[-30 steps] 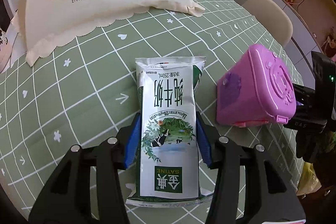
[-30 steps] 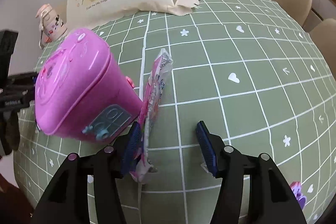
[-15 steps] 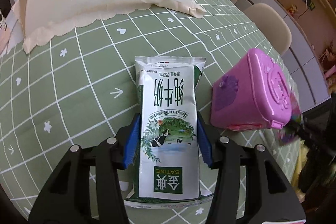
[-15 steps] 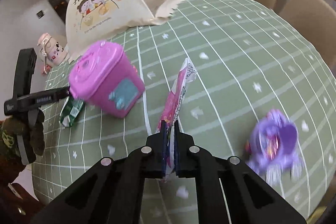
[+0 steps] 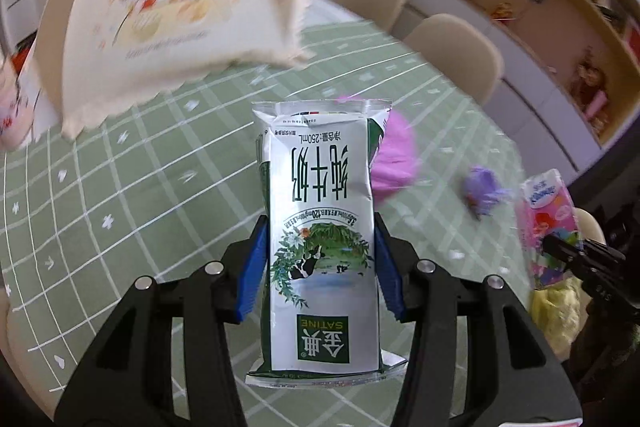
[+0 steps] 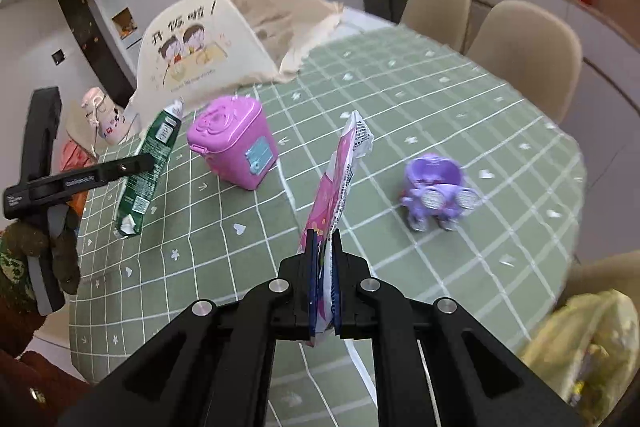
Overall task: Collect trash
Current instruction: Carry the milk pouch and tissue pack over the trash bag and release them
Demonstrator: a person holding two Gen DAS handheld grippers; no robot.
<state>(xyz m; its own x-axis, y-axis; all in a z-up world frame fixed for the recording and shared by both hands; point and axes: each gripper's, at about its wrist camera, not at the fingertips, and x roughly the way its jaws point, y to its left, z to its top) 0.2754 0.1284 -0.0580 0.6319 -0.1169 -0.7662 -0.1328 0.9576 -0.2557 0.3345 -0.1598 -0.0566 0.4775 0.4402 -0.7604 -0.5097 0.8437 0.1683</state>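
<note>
A white and green milk pouch [image 5: 320, 187] stands lengthwise between the blue pads of my left gripper [image 5: 319, 247], which is shut on its lower half and holds it above the table. The right wrist view shows the same pouch [image 6: 148, 163] hanging at the left. My right gripper [image 6: 324, 239] is shut on a flat pink wrapper [image 6: 340, 171] that sticks up and forward from the pads. The wrapper [image 5: 548, 211] also shows at the right edge of the left wrist view. Both items hang clear of the green checked tablecloth [image 6: 440, 99].
A pink toy bin [image 6: 234, 141] with its lid shut stands on the cloth, and a purple toy [image 6: 434, 187] sits to its right. A cream food cover [image 6: 192, 43] fills the far side. Beige chairs [image 6: 524, 47] ring the table; a yellow bag [image 6: 580, 339] hangs at near right.
My right gripper closed on the pink wrapper and lifted it up and back from the bin. My left gripper rose with the milk pouch still in it.
</note>
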